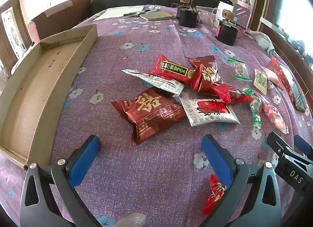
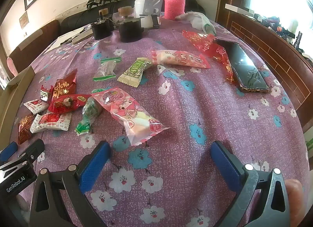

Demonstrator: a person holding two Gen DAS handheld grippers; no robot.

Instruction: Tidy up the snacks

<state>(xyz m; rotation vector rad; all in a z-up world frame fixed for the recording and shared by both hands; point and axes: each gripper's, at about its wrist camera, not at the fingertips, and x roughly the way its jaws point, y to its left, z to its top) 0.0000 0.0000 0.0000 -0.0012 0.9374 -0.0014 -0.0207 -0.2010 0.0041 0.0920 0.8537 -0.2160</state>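
Both wrist views look low along the tablecloth (image 1: pixel 156 168), sharing the snack pile (image 2: pixel 58 105).

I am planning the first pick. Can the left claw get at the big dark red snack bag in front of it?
Probably yes. The left claw is open, and the dark red snack bag lies just ahead on bare tablecloth, nothing between.

Glossy foil snack packets (image 1: pixel 154 113) (crinkled); matt cardboard box (image 1: pixel 39 82).

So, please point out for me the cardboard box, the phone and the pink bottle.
cardboard box (image 1: pixel 29 97): left wrist view, on its bare inner floor.
phone (image 2: pixel 246 68): right wrist view, on the middle of its dark screen.
pink bottle (image 2: pixel 174 5): right wrist view, on its knitted sleeve.
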